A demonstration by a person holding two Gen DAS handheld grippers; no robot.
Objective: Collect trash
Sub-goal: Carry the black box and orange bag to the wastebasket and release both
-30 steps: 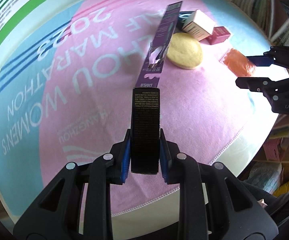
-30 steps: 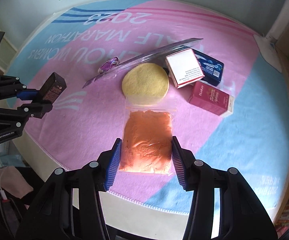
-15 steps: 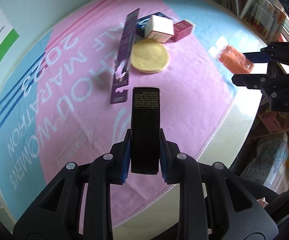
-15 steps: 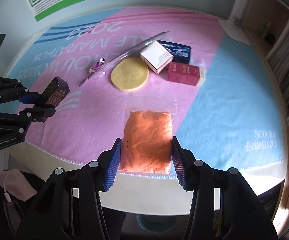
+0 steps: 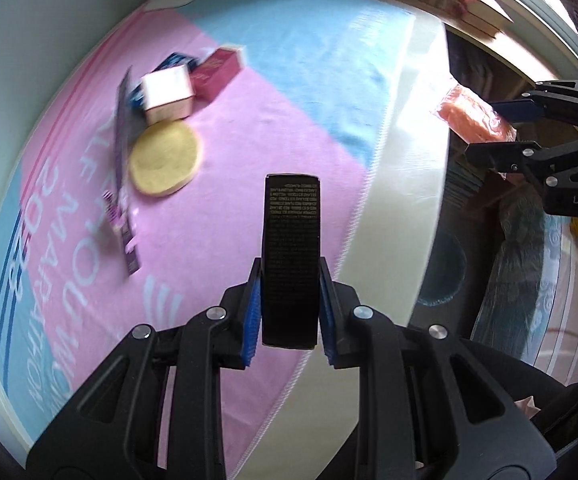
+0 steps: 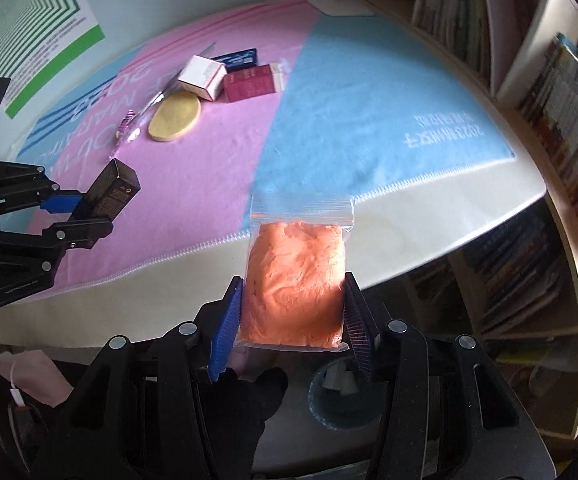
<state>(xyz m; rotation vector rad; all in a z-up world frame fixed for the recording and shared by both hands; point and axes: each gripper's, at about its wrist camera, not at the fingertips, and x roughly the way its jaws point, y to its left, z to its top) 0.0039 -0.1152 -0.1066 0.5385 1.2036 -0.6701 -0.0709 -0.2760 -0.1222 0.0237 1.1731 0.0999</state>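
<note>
Left to right across the right wrist view: the left gripper (image 6: 89, 216) is clamped on a slim black carton (image 6: 113, 192), held clear above the pink part of the printed cloth (image 6: 369, 120), near the table's front edge. Behind it on the cloth lie the items not yet collected: a purple toothbrush in its clear pack (image 6: 137, 120), a yellow round sponge (image 6: 175, 116), a white box (image 6: 202, 77), a dark blue packet (image 6: 237, 58) and a dark red box (image 6: 253, 82), the three boxes touching or just beside one another. At centre, the right gripper (image 6: 293, 312) grips a clear zip bag of orange material (image 6: 295, 284) by its sides; the bag hangs beyond the table edge. Below and just right of it stands a round blue bin (image 6: 345, 400) on the floor, with some pale pieces already inside. Bookshelves (image 6: 549, 100) fill the right.

Progress, as judged: two pieces are lifted and in transit, neither yet dropped; the bag is nearer the bin than the carton. Five pieces remain on the cloth, so the task appears under halfway.
</note>
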